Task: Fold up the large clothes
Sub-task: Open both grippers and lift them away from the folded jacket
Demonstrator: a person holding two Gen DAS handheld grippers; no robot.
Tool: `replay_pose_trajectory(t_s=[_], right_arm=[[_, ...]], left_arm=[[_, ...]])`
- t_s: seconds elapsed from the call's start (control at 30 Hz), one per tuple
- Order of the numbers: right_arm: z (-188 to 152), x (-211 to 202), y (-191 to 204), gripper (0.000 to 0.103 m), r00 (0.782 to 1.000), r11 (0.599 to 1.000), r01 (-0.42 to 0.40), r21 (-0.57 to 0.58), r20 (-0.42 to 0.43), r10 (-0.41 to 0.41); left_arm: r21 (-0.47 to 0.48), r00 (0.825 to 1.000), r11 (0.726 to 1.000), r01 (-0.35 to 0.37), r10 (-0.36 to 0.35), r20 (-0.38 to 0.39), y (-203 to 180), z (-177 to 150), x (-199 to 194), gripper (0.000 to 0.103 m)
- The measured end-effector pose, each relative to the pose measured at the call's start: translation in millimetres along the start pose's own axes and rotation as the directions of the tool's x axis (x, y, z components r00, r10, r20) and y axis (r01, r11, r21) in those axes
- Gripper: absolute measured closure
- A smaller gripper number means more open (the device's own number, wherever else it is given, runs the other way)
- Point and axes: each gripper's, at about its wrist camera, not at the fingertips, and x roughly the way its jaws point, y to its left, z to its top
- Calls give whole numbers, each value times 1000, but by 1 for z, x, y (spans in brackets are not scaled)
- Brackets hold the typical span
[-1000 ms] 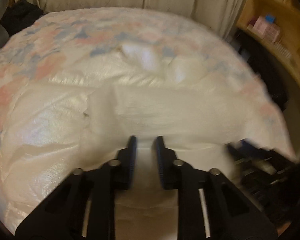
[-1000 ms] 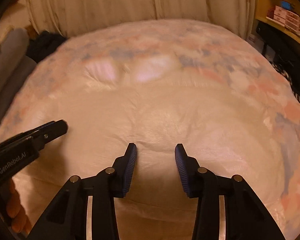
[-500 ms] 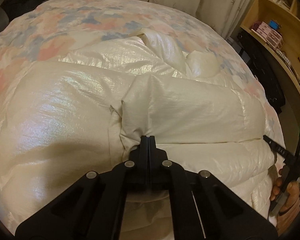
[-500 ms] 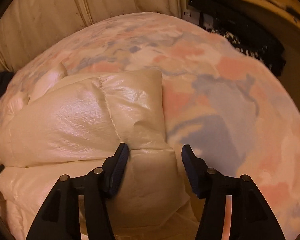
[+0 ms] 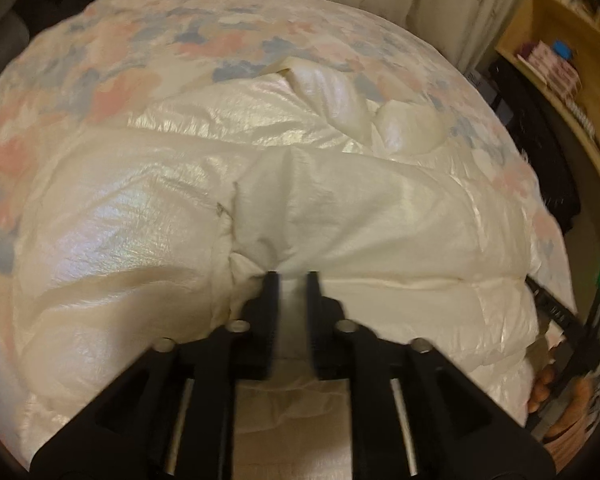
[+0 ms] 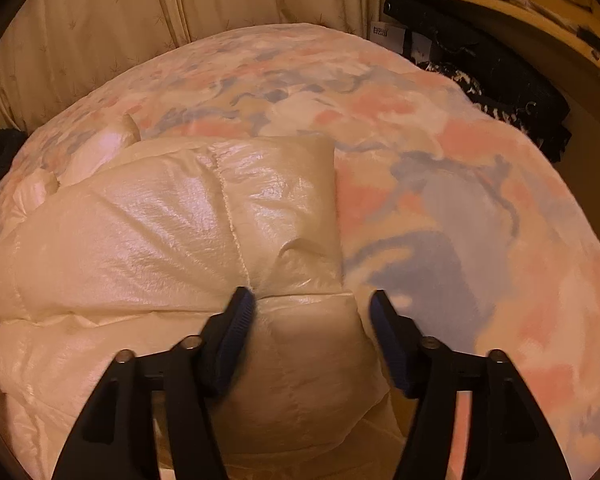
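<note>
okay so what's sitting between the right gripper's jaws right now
The near corner of the cream puffer jacket lies between the open jaws of the right gripper, neither jaw clearly touching it. The right wrist view shows it.

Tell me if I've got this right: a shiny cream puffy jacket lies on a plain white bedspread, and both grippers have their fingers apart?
Not quite. The bedspread is not plain white: the right wrist view shows pink and blue blotches all over it. The rest holds: the shiny cream puffy jacket lies on it, and the left gripper and right gripper both have their fingers apart.
</note>
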Motion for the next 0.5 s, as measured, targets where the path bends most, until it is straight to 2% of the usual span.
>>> replay_pose_trajectory(t_s=[0.03,0.07,0.1,0.13,0.2,0.33,0.4,0.5], right_arm=[[0,-2,-1,17,1000,1000,-16,6,0,16],[0,-4,-1,13,999,999,-35,12,6,35],[-1,-6,-1,13,997,997,-70,19,11,70],[-2,-7,-2,13,996,996,-89,23,11,89],[-4,-8,0,13,993,992,-118,41,-10,118],[-5,-17,5,13,994,993,-101,61,-27,102],[-8,-26,7,13,995,994,-97,51,-19,98],[-12,-41,13,14,996,996,-87,30,-10,87]], left_arm=[[13,1000,1000,-3,3,5,-4,-1,-3,64],[23,1000,1000,-4,3,15,-8,-3,-7,56],[27,1000,1000,0,-1,28,-11,-5,-12,45],[31,999,1000,1,-2,42,-13,-6,-17,42],[44,998,999,1,-4,61,-18,-8,-25,42],[57,997,998,-9,5,76,-26,-15,-40,42],[102,996,995,-9,0,88,-33,-21,-51,42],[140,995,990,24,-37,94,-39,-31,-67,42]])
